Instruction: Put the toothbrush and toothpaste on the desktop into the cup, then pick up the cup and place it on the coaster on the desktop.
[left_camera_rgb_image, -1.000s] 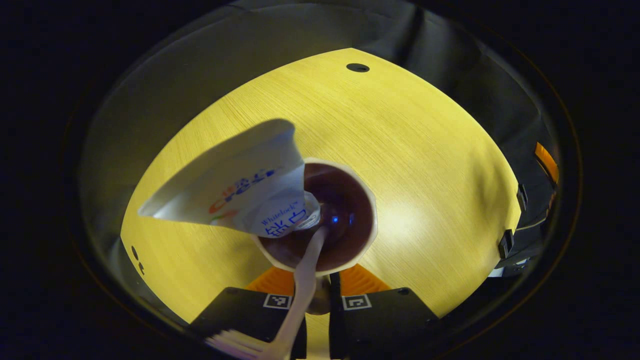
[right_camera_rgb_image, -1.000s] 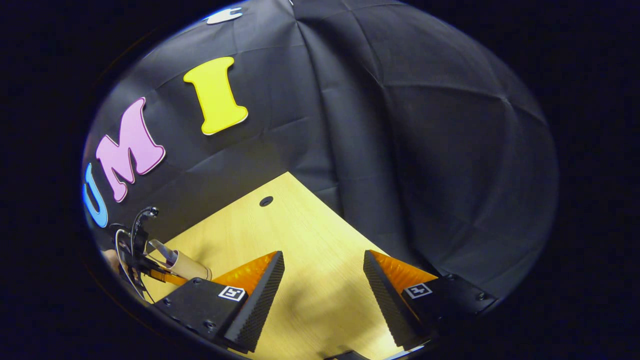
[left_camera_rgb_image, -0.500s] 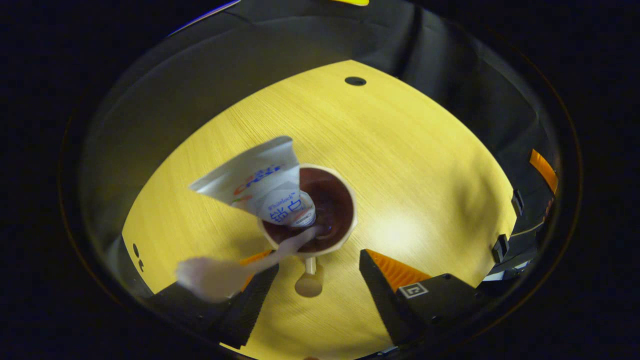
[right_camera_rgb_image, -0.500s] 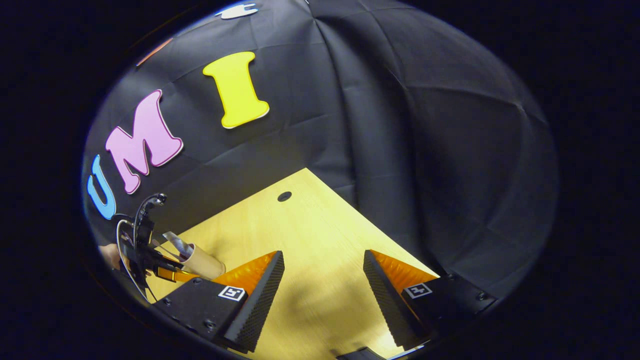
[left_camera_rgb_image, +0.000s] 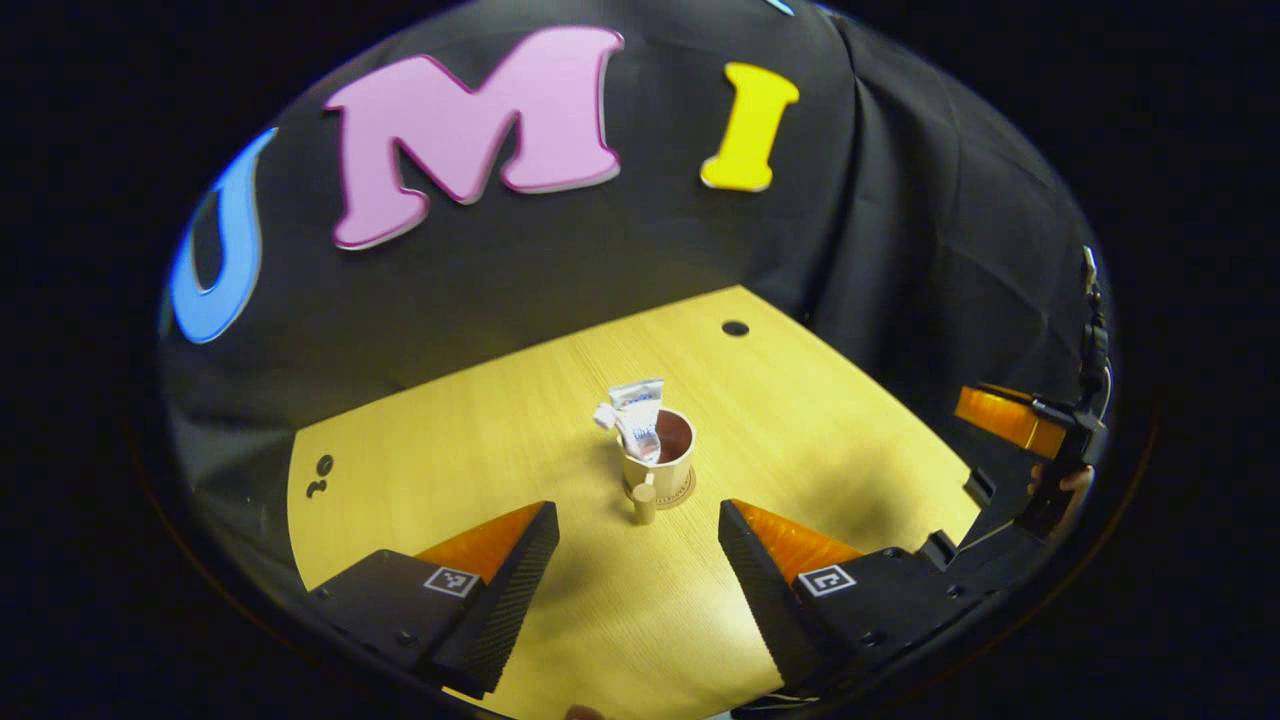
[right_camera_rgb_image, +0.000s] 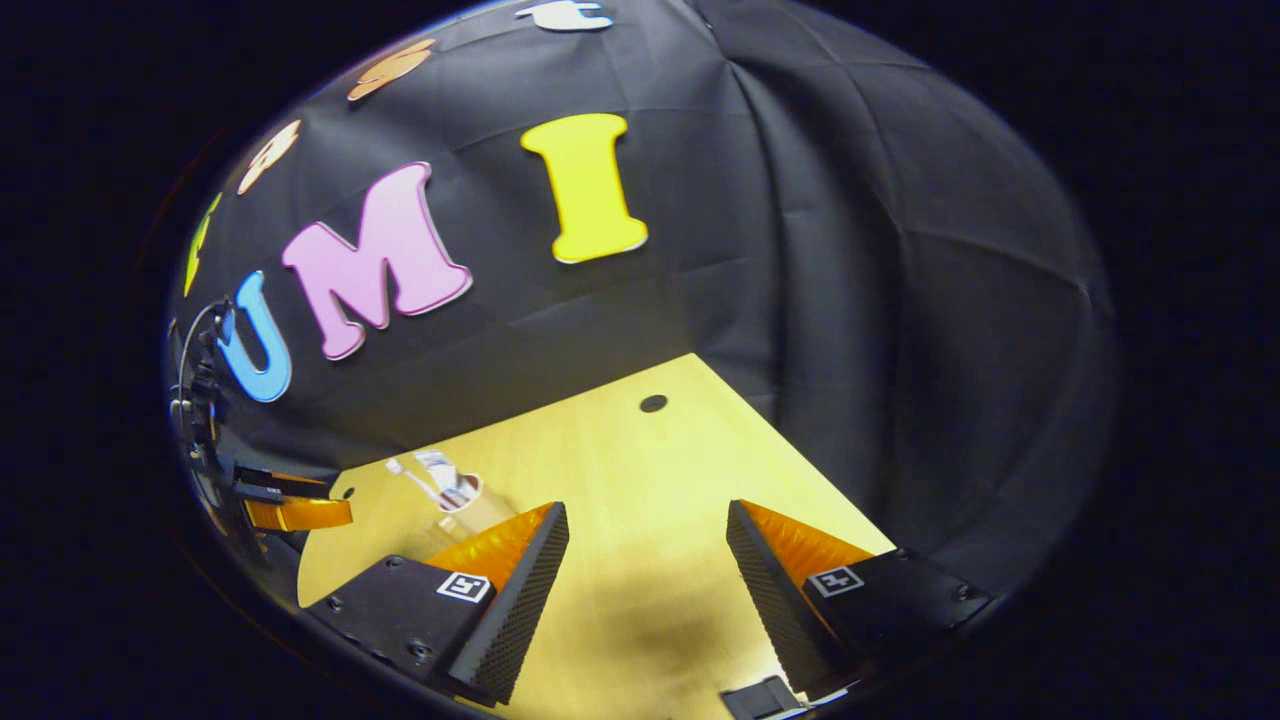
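A tan cup (left_camera_rgb_image: 662, 458) with a brown inside stands upright mid-table, its handle (left_camera_rgb_image: 645, 500) pointing toward me. A thin round disc (left_camera_rgb_image: 684, 493) shows under its base; it looks like the coaster. The white toothpaste tube (left_camera_rgb_image: 640, 410) and the toothbrush (left_camera_rgb_image: 604, 415) stick up out of the cup. My left gripper (left_camera_rgb_image: 635, 560) is open and hangs short of the cup, apart from it. My right gripper (right_camera_rgb_image: 648, 560) is open over bare table. In the right gripper view the cup (right_camera_rgb_image: 478, 508) sits half behind the near finger, with the toothbrush (right_camera_rgb_image: 410, 481) and tube (right_camera_rgb_image: 441, 474) leaning out.
The yellow wooden table (left_camera_rgb_image: 830, 420) has a dark cable hole (left_camera_rgb_image: 735, 328) near its far edge. The other gripper's orange finger (left_camera_rgb_image: 1005, 418) and a hand (left_camera_rgb_image: 1065, 480) sit at the right side. Black cloth walls close in the back and right.
My left gripper opened and let the toothbrush drop into the cup, then pulled well back and tilted up. The right gripper view swung, bringing the cup more into sight.
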